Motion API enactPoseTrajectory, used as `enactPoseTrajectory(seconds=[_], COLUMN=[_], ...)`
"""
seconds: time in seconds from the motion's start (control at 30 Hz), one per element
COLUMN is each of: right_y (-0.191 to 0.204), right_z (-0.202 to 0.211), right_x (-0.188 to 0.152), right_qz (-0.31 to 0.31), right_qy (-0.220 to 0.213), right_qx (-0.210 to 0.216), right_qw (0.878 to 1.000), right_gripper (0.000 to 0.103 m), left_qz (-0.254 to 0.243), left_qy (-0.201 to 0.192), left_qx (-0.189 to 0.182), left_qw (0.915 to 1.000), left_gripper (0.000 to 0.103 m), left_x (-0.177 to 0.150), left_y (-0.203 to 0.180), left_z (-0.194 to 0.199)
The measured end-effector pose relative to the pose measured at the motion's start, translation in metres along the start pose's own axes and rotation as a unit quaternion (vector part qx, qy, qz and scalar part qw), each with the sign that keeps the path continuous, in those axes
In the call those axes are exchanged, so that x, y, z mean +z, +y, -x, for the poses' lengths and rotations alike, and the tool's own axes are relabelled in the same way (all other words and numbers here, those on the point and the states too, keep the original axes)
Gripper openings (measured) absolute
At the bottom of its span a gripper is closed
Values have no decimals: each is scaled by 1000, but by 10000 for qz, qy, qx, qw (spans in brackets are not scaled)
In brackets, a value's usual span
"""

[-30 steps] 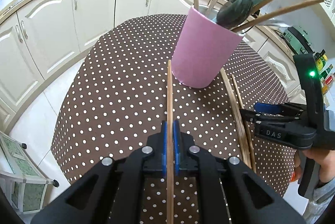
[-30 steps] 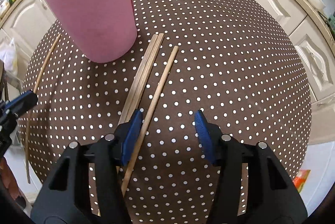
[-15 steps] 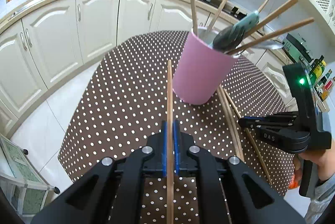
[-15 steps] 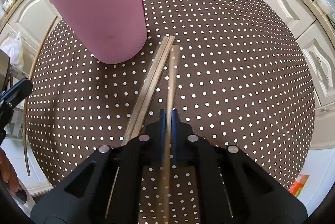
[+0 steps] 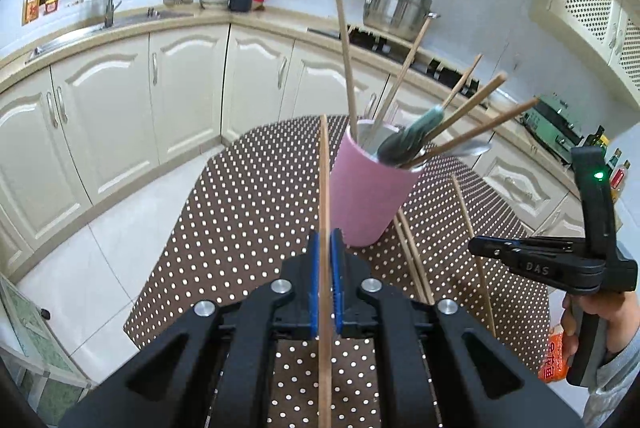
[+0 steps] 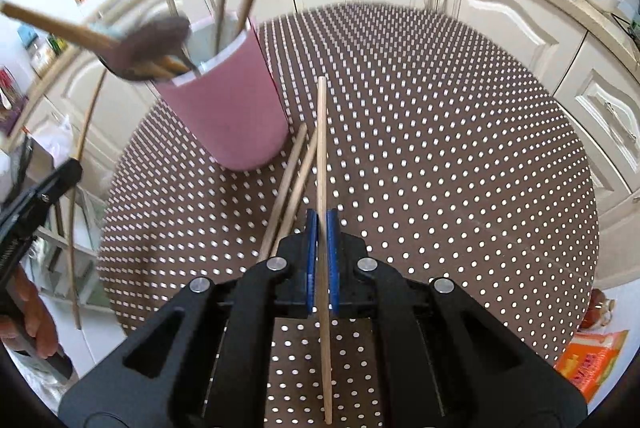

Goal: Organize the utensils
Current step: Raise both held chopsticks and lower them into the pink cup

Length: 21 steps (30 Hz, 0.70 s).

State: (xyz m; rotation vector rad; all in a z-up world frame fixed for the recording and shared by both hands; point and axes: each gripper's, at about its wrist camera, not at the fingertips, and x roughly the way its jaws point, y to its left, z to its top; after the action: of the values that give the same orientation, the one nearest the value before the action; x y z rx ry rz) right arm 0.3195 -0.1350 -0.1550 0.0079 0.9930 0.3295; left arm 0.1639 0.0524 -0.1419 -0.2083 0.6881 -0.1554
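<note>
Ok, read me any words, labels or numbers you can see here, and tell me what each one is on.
"DAS": on the side of the right gripper.
Orange packet: print too blurred to read.
Bottle by the window: label too small to read.

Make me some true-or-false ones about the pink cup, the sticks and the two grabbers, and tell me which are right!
1. The left gripper is shut on a chopstick. True.
2. The right gripper is open and holds nothing. False: it is shut on another chopstick.
3. The pink cup is empty. False: several sticks and a spoon stand in it.
4. Two chopsticks lie on the dotted tablecloth beside the cup. True.
5. The cup has tipped onto its side. False: it stands upright.
</note>
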Motion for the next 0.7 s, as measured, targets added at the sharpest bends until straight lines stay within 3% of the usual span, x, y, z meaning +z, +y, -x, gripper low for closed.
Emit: enactPoseTrajectory(seconds=[0.07, 0.27, 0.7], right_y=[-7, -14, -16], right_z=[12, 64, 124], right_x=[-2, -49, -68], right_qz=[-51, -78, -133], right_qy=[-219, -738, -1547], right_qx=[118, 380, 699], right_qw=[9997, 9965, 9854], right_gripper=[5, 6, 6], left_qz=[-20, -88, -306], left_qy=[-110, -410, -1226], left_qx=[-9, -102, -487], left_qw=[9999, 9991, 9908], left_gripper=[5, 5, 5], left_x=[2, 8, 13], left_y=[-2, -10, -29], left_z=[6, 21, 48])
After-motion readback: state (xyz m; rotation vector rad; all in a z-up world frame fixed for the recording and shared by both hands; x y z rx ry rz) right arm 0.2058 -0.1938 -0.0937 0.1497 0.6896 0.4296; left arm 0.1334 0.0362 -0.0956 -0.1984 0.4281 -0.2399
